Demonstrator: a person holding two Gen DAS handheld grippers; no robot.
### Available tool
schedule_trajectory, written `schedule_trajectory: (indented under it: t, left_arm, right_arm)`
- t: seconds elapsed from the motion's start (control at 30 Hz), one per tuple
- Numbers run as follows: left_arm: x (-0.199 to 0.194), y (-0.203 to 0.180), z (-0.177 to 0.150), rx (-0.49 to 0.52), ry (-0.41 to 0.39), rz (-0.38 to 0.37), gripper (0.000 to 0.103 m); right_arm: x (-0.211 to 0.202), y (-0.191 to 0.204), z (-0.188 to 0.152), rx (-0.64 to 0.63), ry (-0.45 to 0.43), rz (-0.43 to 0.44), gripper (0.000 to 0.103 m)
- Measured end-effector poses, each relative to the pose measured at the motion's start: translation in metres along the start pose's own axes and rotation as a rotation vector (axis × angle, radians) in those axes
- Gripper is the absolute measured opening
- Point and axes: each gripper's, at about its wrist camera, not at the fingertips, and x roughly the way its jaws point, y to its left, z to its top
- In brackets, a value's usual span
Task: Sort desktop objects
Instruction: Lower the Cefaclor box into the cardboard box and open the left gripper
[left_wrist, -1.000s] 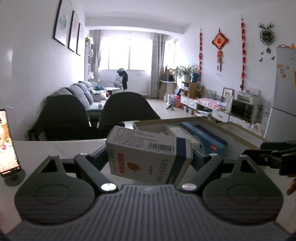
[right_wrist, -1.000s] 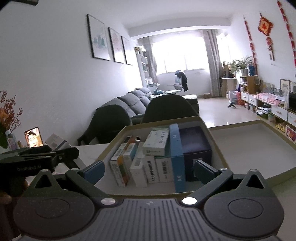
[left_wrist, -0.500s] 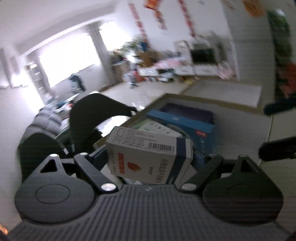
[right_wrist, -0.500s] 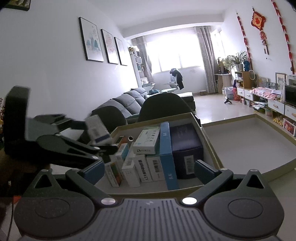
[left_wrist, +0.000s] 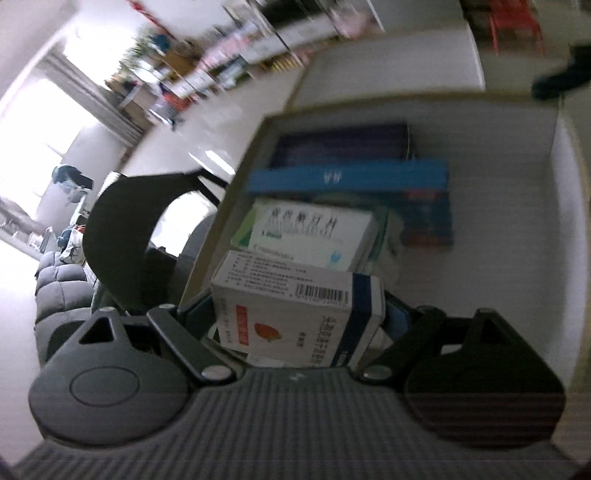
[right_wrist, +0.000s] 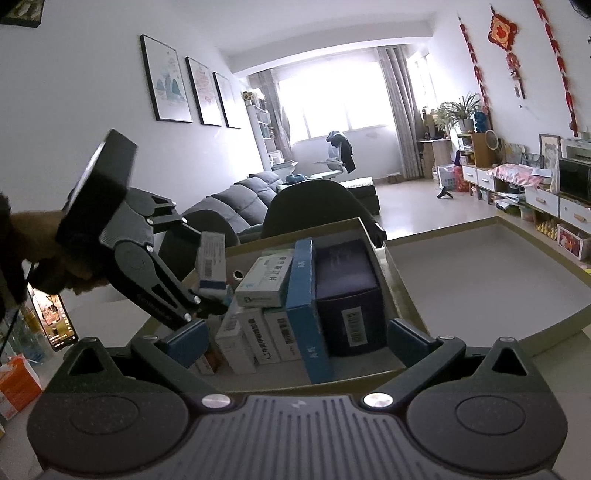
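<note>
My left gripper (left_wrist: 299, 317) is shut on a white medicine box (left_wrist: 295, 314) with a blue stripe and a red label. It holds the box tilted over the left end of an open cardboard tray (left_wrist: 565, 192). In the tray lie a white-green box (left_wrist: 314, 232), a long blue box (left_wrist: 351, 177) and a dark purple box (left_wrist: 340, 144). In the right wrist view the held box (right_wrist: 212, 260) hangs above the tray's left corner (right_wrist: 236, 251). My right gripper (right_wrist: 297, 339) is open at the tray's near edge, holding nothing.
A second shallow tray (right_wrist: 480, 273) lies to the right. A phone (right_wrist: 53, 321) stands at the left with an orange carton (right_wrist: 16, 384) near it. A hand (right_wrist: 44, 251) holds the left gripper. Dark chairs (right_wrist: 314, 206) stand behind the table.
My left gripper has swung right with the white box and tipped downward over the tray's left end. The right gripper has barely moved and stays open.
</note>
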Motion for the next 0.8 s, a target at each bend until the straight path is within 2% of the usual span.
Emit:
schedule_trajectory:
  t: [0.13, 0.23, 0.33, 0.53, 0.8]
  left_arm:
    - [0.006, 0.013, 0.014, 0.029, 0.066, -0.052, 0.090]
    - [0.013, 0.016, 0.023, 0.089, 0.148, -0.059, 0.090]
    - [0.019, 0.017, 0.029, 0.121, 0.187, -0.054, 0.090]
    - [0.026, 0.020, 0.036, 0.138, 0.220, -0.037, 0.091]
    - [0.015, 0.022, 0.034, 0.108, 0.181, -0.007, 0.094]
  right_arm:
    - [0.001, -0.005, 0.002, 0.013, 0.000, 0.013, 0.103]
    - [0.002, -0.004, 0.002, 0.007, 0.000, 0.013, 0.103]
    - [0.001, -0.005, 0.003, 0.008, -0.003, 0.016, 0.103]
    - [-0.002, -0.008, 0.004, 0.012, -0.008, 0.022, 0.103]
    - [-0.002, -0.005, 0.005, 0.008, -0.010, 0.014, 0.103]
